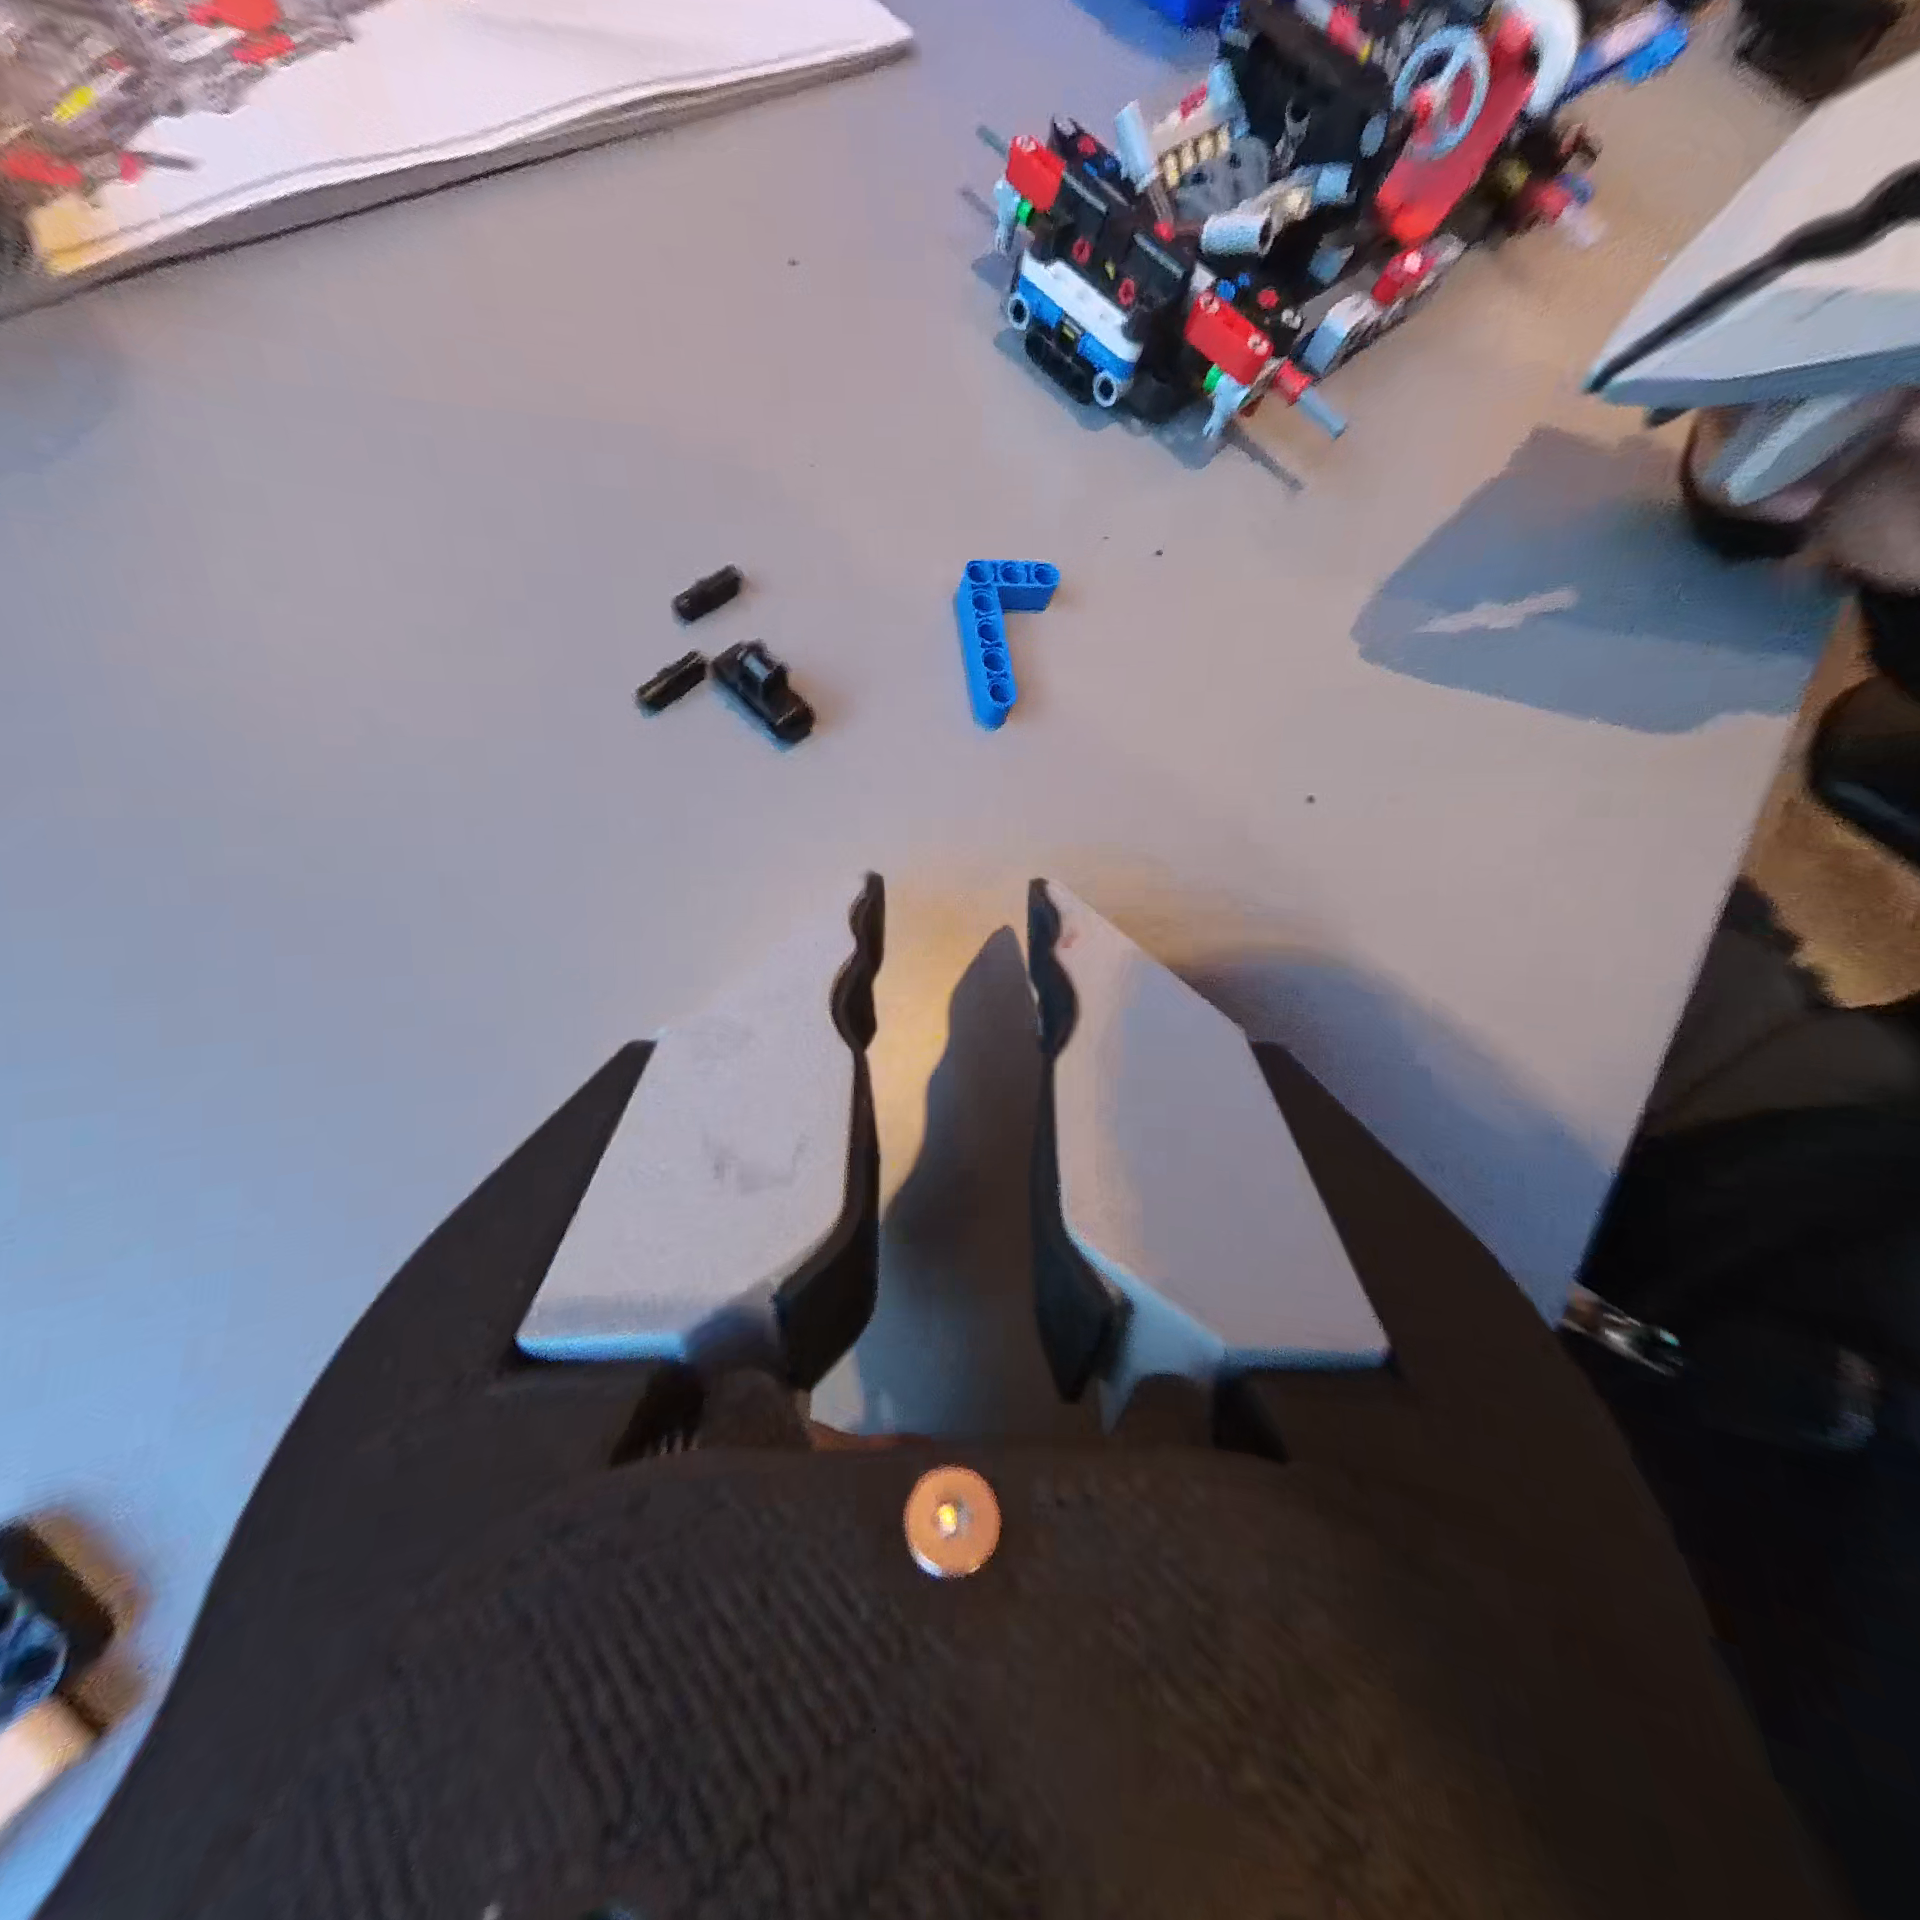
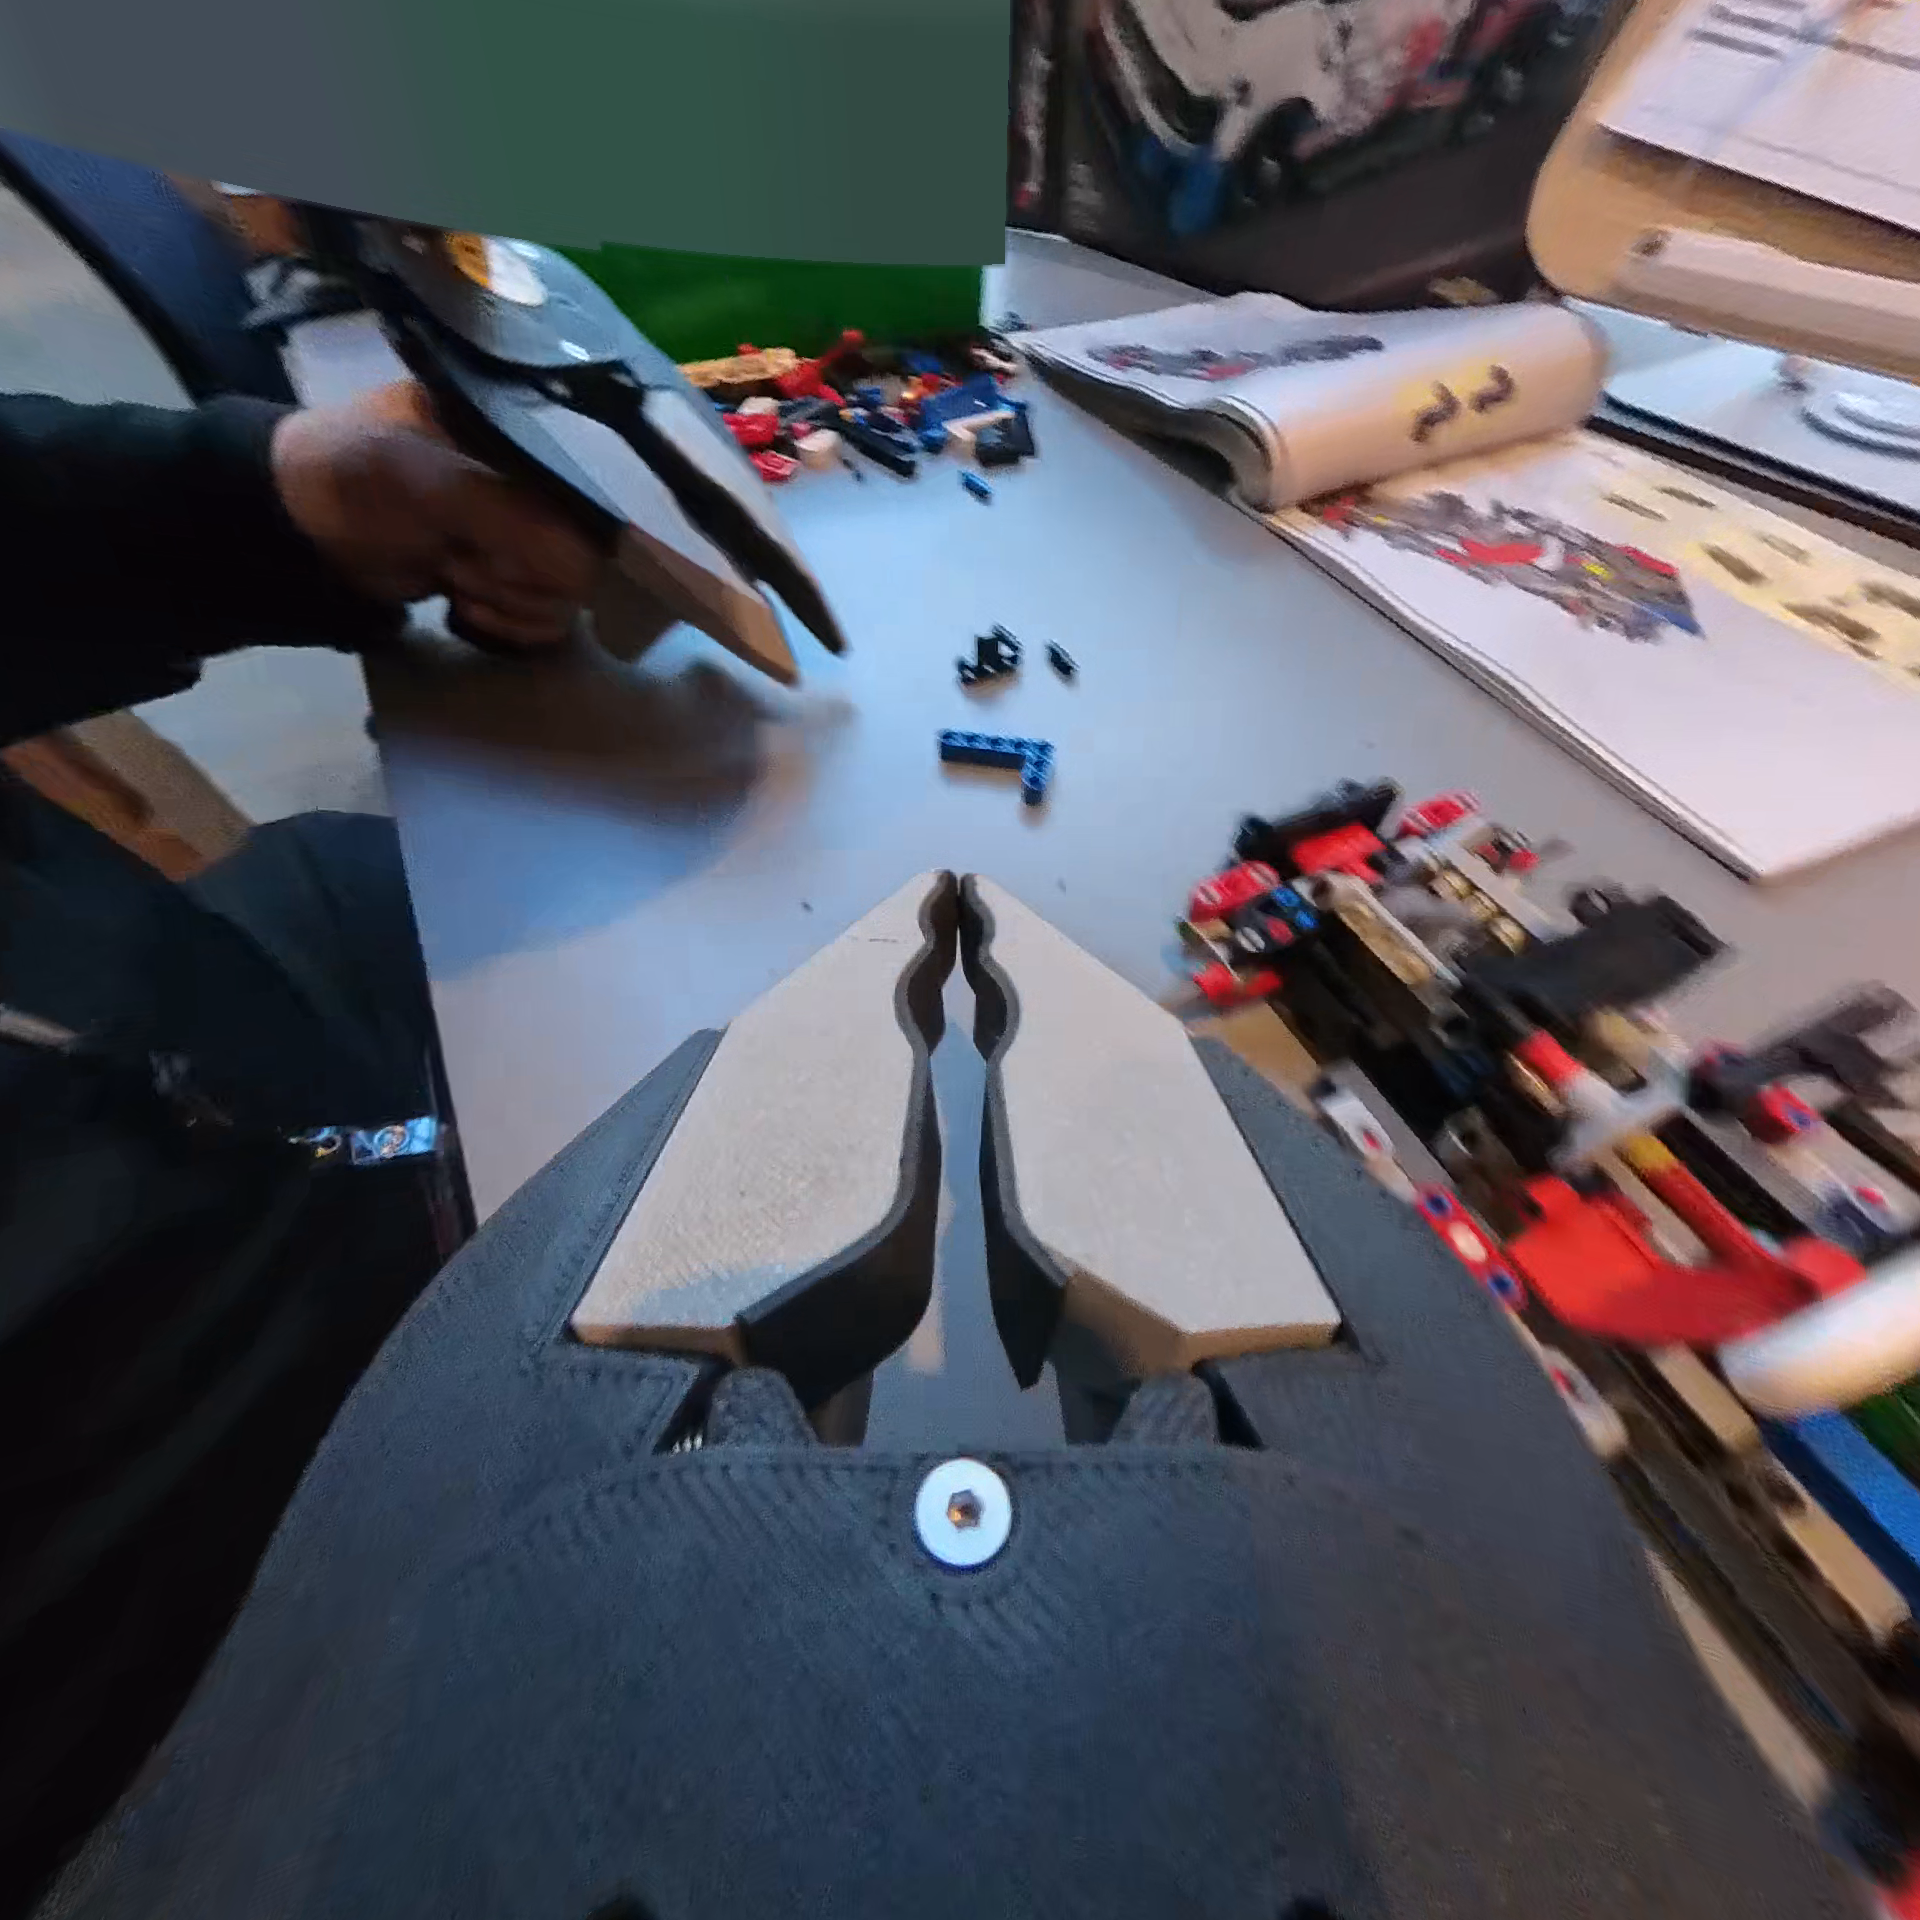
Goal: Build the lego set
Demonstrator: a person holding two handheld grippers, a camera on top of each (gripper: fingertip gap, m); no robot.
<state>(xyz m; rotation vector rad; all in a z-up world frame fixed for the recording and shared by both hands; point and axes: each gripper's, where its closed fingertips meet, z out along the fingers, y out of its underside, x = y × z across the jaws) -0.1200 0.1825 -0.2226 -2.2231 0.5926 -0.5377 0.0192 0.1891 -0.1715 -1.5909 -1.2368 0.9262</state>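
Note:
A blue L-shaped lego beam (image 1: pixel 997 639) lies flat on the grey table, also in the right wrist view (image 2: pixel 1003 758). Three small black lego pieces (image 1: pixel 727 660) lie to its left, seen too in the right wrist view (image 2: pixel 1003 655). The partly built lego vehicle (image 1: pixel 1278 229), black, red and blue, stands beyond the beam and shows close at the right in the right wrist view (image 2: pixel 1558 1091). My left gripper (image 1: pixel 954 894) is open and empty, short of the beam. My right gripper (image 2: pixel 958 888) is shut and empty, above the table short of the beam.
The open instruction booklet (image 1: pixel 395 94) lies at the far left, also in the right wrist view (image 2: pixel 1558 582). A heap of loose lego pieces (image 2: pixel 883 405) lies far back. The table edge (image 1: pixel 1704 935) runs down the right. A hand holds the left gripper (image 2: pixel 644 468). Some 15 centimeters of space lies between my two pairs of fingers.

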